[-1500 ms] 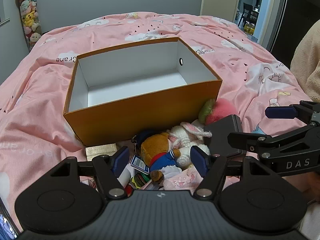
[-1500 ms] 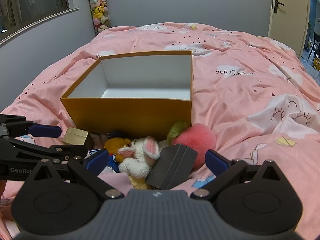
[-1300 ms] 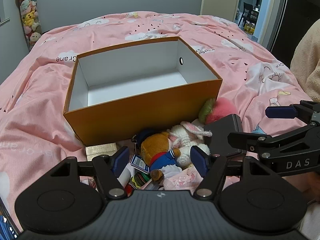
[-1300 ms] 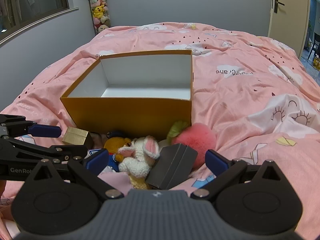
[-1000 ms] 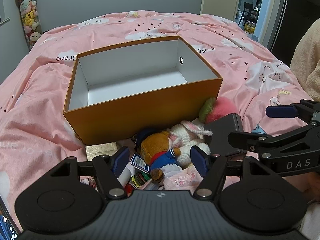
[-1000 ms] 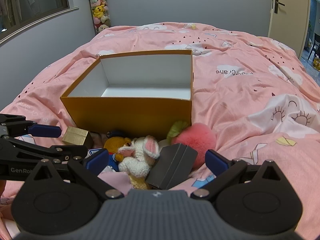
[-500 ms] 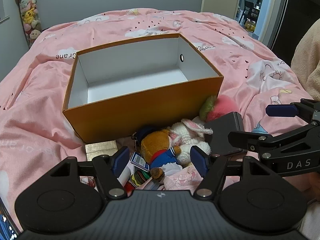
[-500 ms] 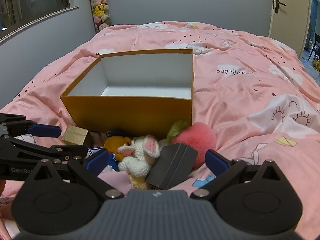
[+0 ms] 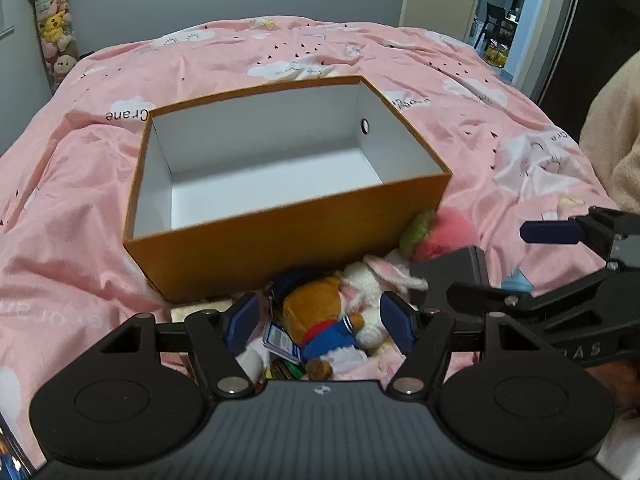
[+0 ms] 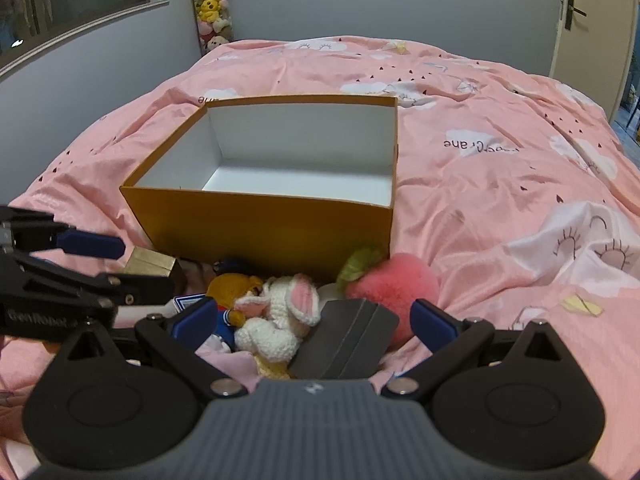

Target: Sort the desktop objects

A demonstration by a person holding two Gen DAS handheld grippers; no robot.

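An open orange box (image 9: pixel 280 236) (image 10: pixel 264 220) with a white inside stands empty on the pink bedspread. Against its near wall lies a heap: a brown plush in blue clothes (image 9: pixel 320 316) (image 10: pixel 232 286), a white bunny plush (image 9: pixel 368 284) (image 10: pixel 280 312), a pink plush peach (image 9: pixel 452 228) (image 10: pixel 394 280), a dark grey case (image 9: pixel 452 276) (image 10: pixel 348 338), a gold cube (image 10: pixel 150 262) and small cards (image 9: pixel 280 340). My left gripper (image 9: pixel 320 318) hangs open above the brown plush. Over the bunny and the case my right gripper (image 10: pixel 314 320) is open too. Neither holds anything.
The pink bedspread (image 10: pixel 500 184) stretches on all sides of the box. A column of plush toys (image 10: pixel 210 12) stands by the far wall. A door (image 10: pixel 596 20) is at the right. A person's cream sleeve (image 9: pixel 612 140) shows at the right edge of the left wrist view.
Both cameras have risen and tipped forward a little, so the box's floor shows more. The heap and the box lie as before. Both grippers stay open.
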